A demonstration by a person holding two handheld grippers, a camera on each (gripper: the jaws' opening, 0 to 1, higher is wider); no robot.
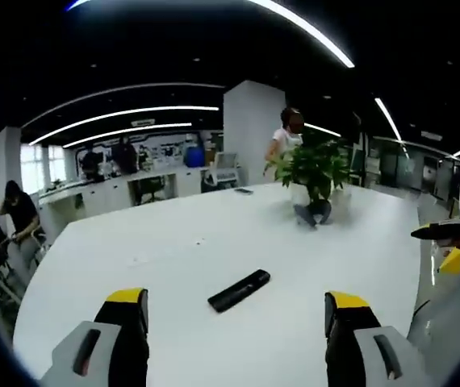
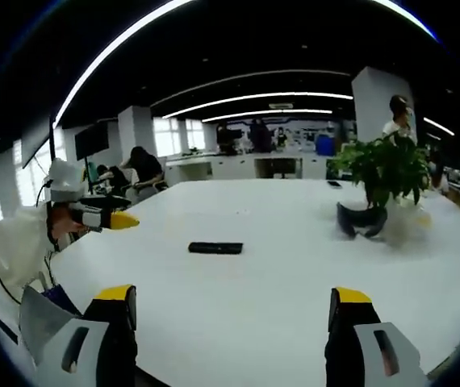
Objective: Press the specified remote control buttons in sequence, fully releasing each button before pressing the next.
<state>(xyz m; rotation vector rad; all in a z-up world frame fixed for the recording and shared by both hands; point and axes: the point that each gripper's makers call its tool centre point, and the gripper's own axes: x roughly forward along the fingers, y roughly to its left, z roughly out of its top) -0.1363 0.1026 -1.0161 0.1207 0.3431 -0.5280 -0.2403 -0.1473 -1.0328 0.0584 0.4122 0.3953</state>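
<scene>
**Remote lies alone on the white table, both grippers held back from it**

A black remote control (image 1: 239,290) lies flat on a large white table (image 1: 214,234), well apart from anything else on it. In the left gripper view it rests just beyond the left gripper (image 1: 236,318), between the lines of the two yellow-tipped jaws and a little nearer the left one; the jaws stand wide apart and hold nothing. The remote lies at a slant here, its right end farther away.

In the right gripper view the remote control (image 2: 215,247) lies farther off, ahead and somewhat left of the right gripper (image 2: 232,314), whose jaws are likewise spread wide with nothing between them. The left gripper (image 2: 105,218) comes in from the left of that view, its yellow tip pointing toward the remote but short of it.

At the far right of the table stands a potted plant (image 1: 315,173) with a dark object at its base. People sit and stand at desks beyond the table.
</scene>
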